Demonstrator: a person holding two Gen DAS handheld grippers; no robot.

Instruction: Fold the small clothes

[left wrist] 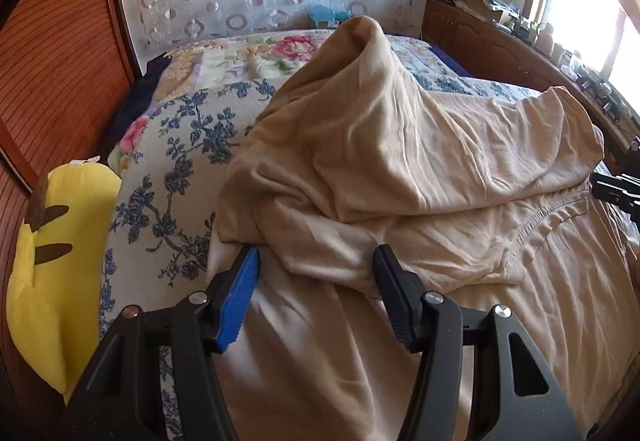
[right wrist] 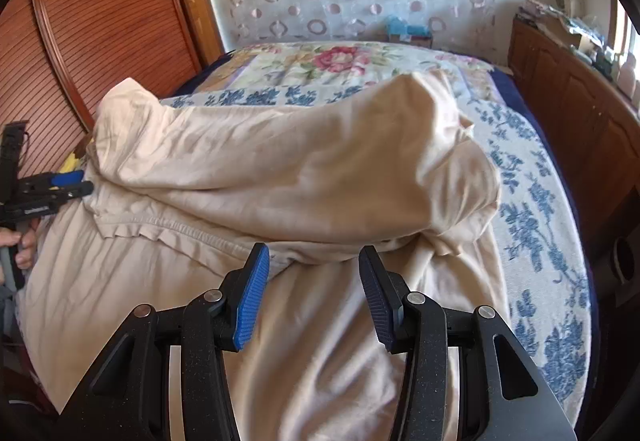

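- one cream garment (left wrist: 400, 169) lies on the bed (left wrist: 176, 169), its far part doubled back over the near part in a puffy, wrinkled roll; it fills the middle of both views.
- the left gripper (left wrist: 316, 273) hangs over the near left edge of that fold with its jaws apart; cloth lies between the blue pads (left wrist: 240, 301), but they do not seem to press on it.
- the right gripper (right wrist: 312, 273) stands the same way at the fold's right end, jaws apart over the cloth, nothing pinched.
- the step in hand looks like laying down or flattening the fold. to do it well, both grippers should work level with each other, so the folded edge lands straight, and the trapped air and creases get pushed out toward the far side before the next fold.
- the stitched hem (right wrist: 188, 229) showing under the roll is a useful line to square the fold against.
- count: one garment, two grippers, one yellow plush toy (left wrist: 52, 261) at the bed's left edge, one person's hand (right wrist: 22, 245) on the left gripper's handle.
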